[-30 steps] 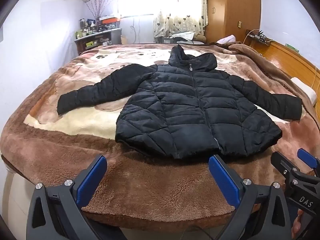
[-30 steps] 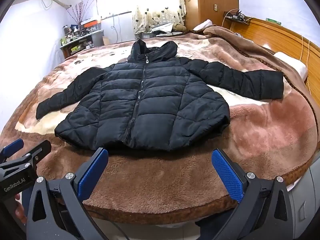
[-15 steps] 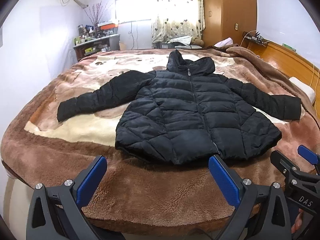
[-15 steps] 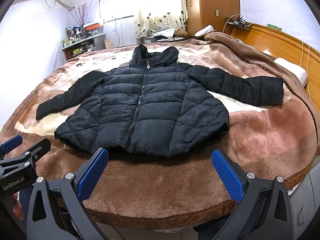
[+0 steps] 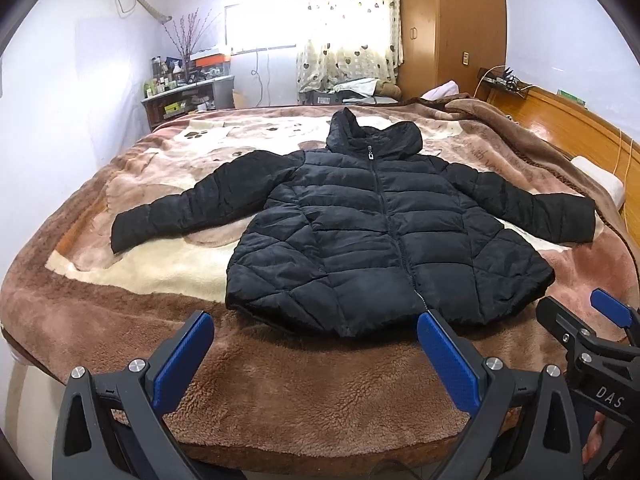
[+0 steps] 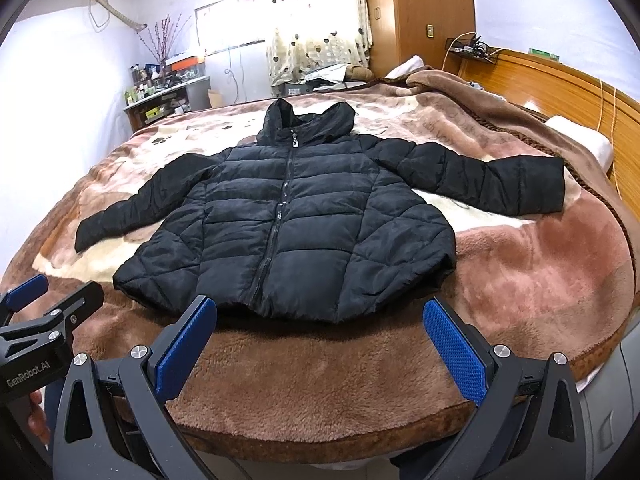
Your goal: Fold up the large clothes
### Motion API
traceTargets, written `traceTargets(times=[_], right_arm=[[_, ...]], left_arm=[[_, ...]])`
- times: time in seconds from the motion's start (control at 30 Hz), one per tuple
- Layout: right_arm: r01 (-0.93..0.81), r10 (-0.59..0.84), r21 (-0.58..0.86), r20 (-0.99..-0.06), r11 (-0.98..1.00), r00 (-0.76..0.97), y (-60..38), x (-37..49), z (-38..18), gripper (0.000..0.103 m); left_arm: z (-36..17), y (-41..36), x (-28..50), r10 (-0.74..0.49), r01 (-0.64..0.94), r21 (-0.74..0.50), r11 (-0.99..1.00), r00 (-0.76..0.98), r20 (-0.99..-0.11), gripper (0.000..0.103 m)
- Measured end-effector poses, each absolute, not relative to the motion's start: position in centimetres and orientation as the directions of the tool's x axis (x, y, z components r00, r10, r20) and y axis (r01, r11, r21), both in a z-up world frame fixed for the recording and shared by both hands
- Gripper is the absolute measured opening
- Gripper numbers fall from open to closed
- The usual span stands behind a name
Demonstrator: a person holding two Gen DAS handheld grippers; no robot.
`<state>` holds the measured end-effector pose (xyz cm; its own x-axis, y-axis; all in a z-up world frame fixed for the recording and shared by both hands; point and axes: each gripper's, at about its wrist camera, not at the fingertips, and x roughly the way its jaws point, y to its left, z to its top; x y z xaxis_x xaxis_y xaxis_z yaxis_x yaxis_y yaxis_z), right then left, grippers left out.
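A black hooded puffer jacket [image 5: 372, 240] lies flat, front up and zipped, on the bed with both sleeves spread out; it also shows in the right wrist view [image 6: 292, 224]. My left gripper [image 5: 316, 360] is open and empty, over the bed's near edge, short of the jacket's hem. My right gripper [image 6: 320, 354] is open and empty, also short of the hem. The right gripper shows in the left wrist view [image 5: 588, 332] at the lower right, and the left gripper shows in the right wrist view [image 6: 44, 308] at the lower left.
A brown and cream plush blanket [image 5: 132, 312] covers the bed. A wooden headboard [image 6: 560, 84] and a white pillow [image 6: 580, 144] are on the right. A cluttered shelf [image 5: 184, 92], a curtained window and a wooden wardrobe [image 5: 452, 28] stand at the far wall.
Both grippers have risen and tilted up a little, so the jacket sits lower in each view. The jacket has not moved. Both grippers stay open.
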<state>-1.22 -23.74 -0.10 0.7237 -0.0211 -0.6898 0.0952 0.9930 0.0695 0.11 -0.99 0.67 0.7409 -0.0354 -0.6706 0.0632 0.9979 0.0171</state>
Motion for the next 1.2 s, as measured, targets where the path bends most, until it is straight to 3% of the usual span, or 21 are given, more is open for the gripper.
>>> traceTargets(times=[1.2], right_arm=[[0.104, -0.030, 0.064, -0.700, 0.993, 0.714, -24.03, -1.07, -0.25, 0.103]], left_arm=[[0.15, -0.61, 0.39, -0.025, 0.049, 0.016, 0.999, 0.724, -0.689, 0.103]])
